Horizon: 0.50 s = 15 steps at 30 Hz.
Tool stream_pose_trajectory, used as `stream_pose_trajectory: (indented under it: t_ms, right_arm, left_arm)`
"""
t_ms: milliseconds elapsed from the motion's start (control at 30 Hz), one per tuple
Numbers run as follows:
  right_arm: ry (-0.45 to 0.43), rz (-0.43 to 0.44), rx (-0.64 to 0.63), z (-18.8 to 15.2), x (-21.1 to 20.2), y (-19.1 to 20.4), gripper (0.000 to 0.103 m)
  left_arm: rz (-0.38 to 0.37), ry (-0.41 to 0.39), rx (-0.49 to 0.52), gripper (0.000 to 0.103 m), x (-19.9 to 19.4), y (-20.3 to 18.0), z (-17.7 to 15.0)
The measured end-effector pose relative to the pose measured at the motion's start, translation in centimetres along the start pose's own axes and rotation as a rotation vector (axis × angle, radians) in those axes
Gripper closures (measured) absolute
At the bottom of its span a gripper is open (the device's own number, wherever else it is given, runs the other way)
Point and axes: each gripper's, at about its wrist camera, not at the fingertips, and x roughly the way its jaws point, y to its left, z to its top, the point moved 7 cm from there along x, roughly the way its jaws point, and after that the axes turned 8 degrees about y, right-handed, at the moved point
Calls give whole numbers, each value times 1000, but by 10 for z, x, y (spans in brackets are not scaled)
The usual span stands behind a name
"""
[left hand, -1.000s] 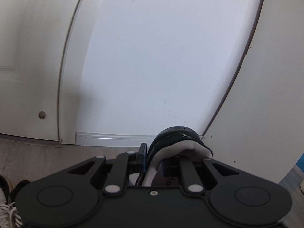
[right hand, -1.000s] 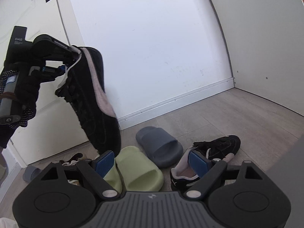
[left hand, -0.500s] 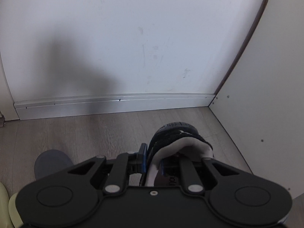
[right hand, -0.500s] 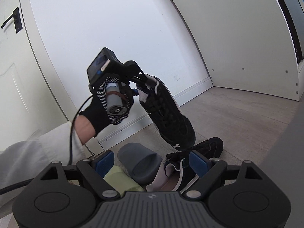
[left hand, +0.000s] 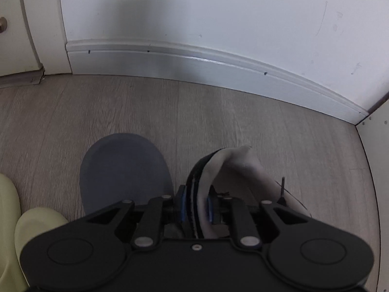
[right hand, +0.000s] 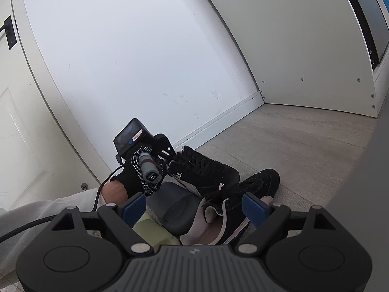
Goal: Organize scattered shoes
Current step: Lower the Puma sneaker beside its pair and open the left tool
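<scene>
Fuzzy black suede sneaker (right hand: 206, 168), smooth rounded grey slide (left hand: 126, 168) — wood-grain floor (left hand: 218, 112)

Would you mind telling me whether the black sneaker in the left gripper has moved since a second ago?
Yes. The black sneaker has come down from beside the white wall to the floor, next to its mate; the left gripper is opening.

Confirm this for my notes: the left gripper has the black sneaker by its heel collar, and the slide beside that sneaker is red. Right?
Not quite. The slide beside the black sneaker is grey, not red, as the left wrist view shows. The rest stands: the left gripper has the sneaker's heel collar between its fingers, though its jaws are opening.
</scene>
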Motion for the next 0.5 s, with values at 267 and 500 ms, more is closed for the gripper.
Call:
stream_pose_trajectory:
  t_ms: [267,500]
  right_arm:
    - [24,-23,-7,-2,3,1,16]
    - [39,14,-65,-6,0,32,16]
  left_arm:
    - [-127,-61,207,60,-68,3,-25]
    - [-182,-209,104,40,-184,187,-69]
